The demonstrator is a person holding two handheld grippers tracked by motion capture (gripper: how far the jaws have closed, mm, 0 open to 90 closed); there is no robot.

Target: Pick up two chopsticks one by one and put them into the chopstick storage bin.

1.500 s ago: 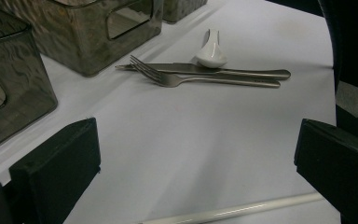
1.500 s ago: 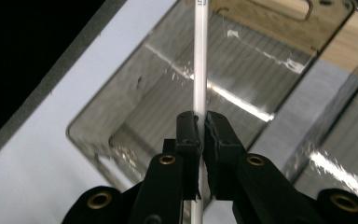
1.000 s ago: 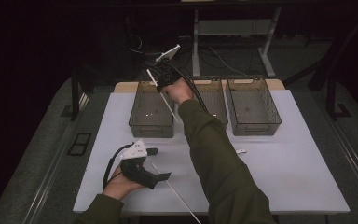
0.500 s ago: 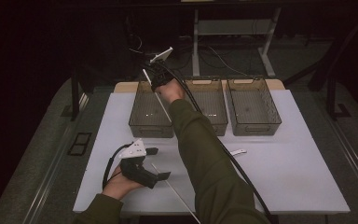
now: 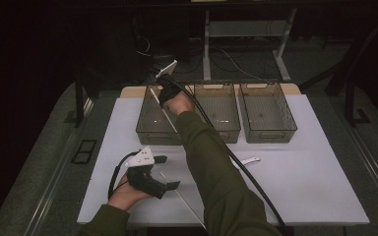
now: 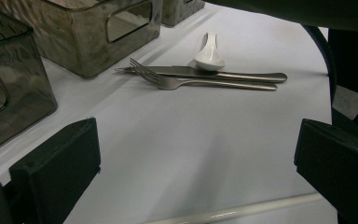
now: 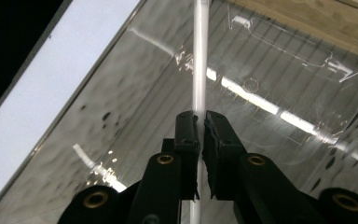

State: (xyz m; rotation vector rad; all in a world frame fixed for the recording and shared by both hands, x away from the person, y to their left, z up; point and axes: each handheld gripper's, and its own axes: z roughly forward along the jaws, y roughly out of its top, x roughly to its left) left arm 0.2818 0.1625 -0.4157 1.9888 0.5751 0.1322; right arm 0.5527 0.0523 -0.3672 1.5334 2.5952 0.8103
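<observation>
White stick [image 7: 200,56] is pinched between my right tongs [image 7: 200,116], standing steeply over the leftmost bin [image 5: 152,123] of the three at the back of the desk [image 5: 315,172], its lower end down inside the bin near the front wall. Those tongs are narrow and have just been easing open with the stick between the pads; as far as I can see the pads touch it on both sides, though only barely. The risk I see is the release itself. The stick is long and steep, so if I let go while it leans on the rim it could tip over the wall and roll out onto the desk, or stay propped on end instead of lying flat on the bin floor. It is thin and smooth, so it could also slip through the loosening pads early and bounce. My right sleeve hangs low over the middle bin [image 5: 221,105], and dragging it back carelessly could nudge that bin. My left tongs [image 5: 167,172] rest wide apart on the desk, holding nothing, just beside a second stick [image 6: 242,210]. One careless shift there could send it rolling towards the fork [image 6: 168,80], knife [image 6: 214,72] and white spoon [image 6: 208,53] lying together further out.
</observation>
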